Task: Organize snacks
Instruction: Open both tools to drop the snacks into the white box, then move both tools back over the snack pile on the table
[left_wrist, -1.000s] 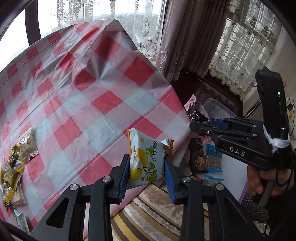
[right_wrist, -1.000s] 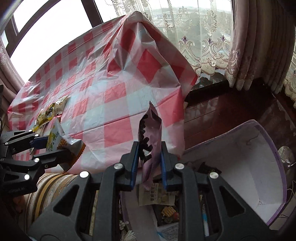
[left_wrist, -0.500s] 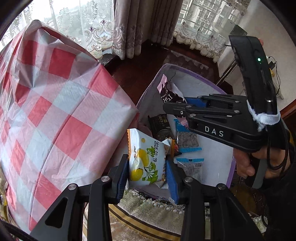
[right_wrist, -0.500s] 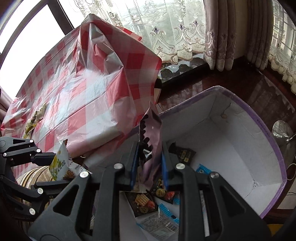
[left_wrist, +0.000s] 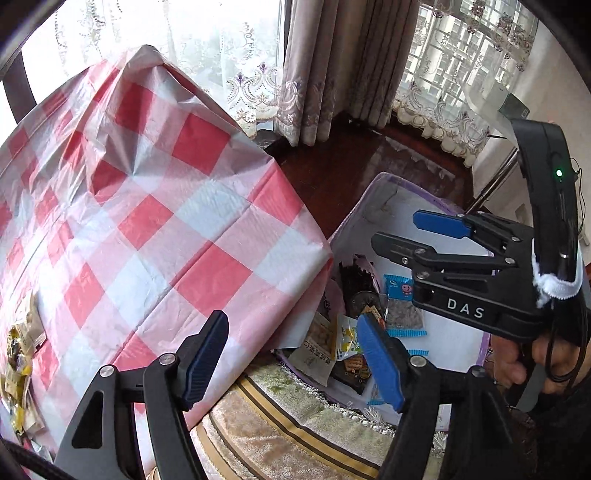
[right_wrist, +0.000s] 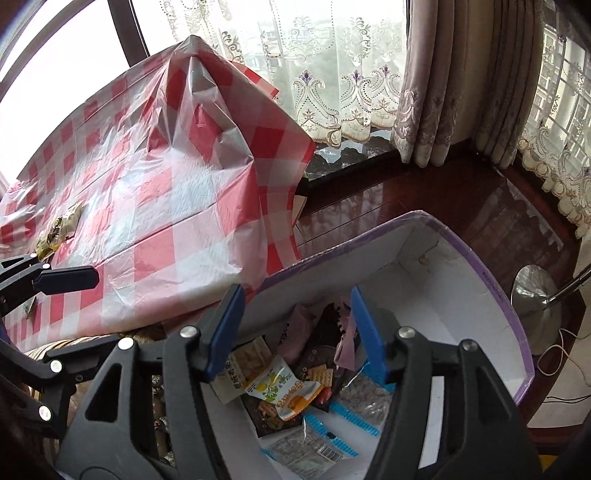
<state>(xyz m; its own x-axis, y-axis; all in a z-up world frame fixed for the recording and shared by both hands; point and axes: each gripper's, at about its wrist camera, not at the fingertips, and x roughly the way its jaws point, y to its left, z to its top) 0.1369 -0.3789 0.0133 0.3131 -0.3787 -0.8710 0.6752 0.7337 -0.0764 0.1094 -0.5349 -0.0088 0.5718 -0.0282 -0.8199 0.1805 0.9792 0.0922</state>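
The box (right_wrist: 491, 291) stands on the floor (right_wrist: 461, 199) just off the surface's (left_wrist: 147, 229) right edge, beside a cushion (left_wrist: 295, 417) at the surface's near corner. In the box lie the snacks, heaped against its wall nearest the surface: a lemon packet (right_wrist: 284, 387) on top, a cracker packet (right_wrist: 240, 365) beside it, seed packets (right_wrist: 362, 402) nearer the box's middle. More snacks (left_wrist: 16, 354) lie along the surface's left edge. Curtains (right_wrist: 436, 92) hang behind the box.

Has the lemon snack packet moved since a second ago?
Yes. The lemon snack packet has left the left gripper, whose jaws are opening, and lies inside the white box beside the checkered tablecloth.
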